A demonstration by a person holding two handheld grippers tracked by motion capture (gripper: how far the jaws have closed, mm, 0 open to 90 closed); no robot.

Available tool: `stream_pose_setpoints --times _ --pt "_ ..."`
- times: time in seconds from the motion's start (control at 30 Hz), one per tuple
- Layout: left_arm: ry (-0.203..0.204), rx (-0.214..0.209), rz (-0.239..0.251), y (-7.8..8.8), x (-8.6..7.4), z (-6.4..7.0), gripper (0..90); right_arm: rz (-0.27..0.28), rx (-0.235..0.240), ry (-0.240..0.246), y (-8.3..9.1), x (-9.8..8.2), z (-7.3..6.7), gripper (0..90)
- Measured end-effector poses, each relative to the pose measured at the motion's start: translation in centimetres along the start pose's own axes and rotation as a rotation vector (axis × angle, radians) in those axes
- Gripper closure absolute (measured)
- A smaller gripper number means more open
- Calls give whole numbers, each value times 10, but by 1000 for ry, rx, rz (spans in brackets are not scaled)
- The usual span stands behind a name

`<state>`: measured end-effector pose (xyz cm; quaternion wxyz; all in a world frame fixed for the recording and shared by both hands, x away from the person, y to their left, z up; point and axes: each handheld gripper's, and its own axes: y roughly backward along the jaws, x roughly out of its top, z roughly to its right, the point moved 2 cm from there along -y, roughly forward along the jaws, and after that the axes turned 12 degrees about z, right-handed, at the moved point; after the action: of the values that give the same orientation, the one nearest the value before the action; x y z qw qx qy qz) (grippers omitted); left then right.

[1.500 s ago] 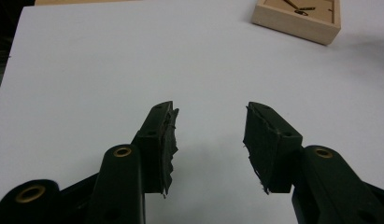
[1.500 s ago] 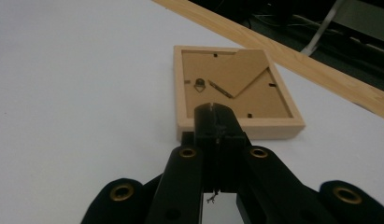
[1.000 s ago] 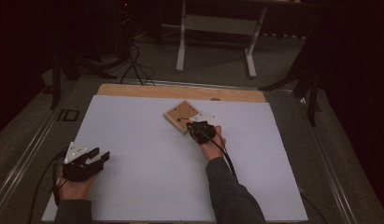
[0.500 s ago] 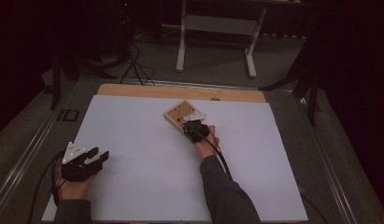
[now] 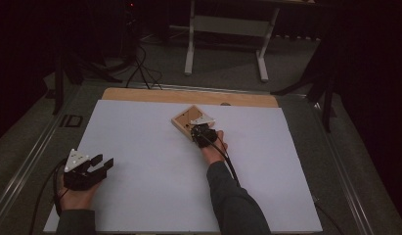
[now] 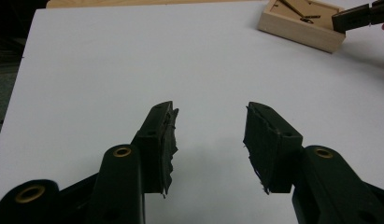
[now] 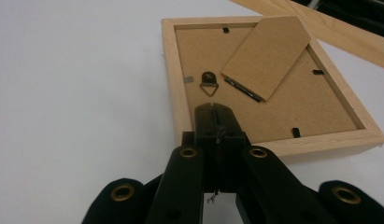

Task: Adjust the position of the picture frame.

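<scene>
A pale wooden picture frame (image 5: 183,119) lies face down on the white sheet, a little behind the table's middle. In the right gripper view its brown backing board (image 7: 316,100) faces up, with a fold-out stand flap (image 7: 266,56) and a small metal hanger (image 7: 209,83). My right gripper (image 7: 216,112) is shut with nothing between its jaws, and its tip hangs over the frame's near rim (image 7: 180,109). From above, the right gripper (image 5: 196,130) sits at the frame's near right corner. My left gripper (image 5: 103,164) rests open at the near left, empty (image 6: 210,126), far from the frame (image 6: 299,25).
The white sheet (image 5: 154,161) covers most of the table, and a strip of wooden board (image 5: 140,94) shows along its far edge. Beyond the table are a white metal stand (image 5: 191,44) and cables (image 5: 140,68) on the floor.
My right gripper has shifted slightly left and lower onto the frame's near corner. The frame and my left gripper have stayed put.
</scene>
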<state>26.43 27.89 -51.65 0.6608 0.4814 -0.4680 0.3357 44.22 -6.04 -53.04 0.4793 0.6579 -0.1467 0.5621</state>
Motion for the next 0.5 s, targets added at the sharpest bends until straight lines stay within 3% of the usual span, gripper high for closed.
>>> stream_pose_setpoints --times 0.5 --pt "-1 0 1 1 0 0 524 -17 5 8 3 0 -1 898"
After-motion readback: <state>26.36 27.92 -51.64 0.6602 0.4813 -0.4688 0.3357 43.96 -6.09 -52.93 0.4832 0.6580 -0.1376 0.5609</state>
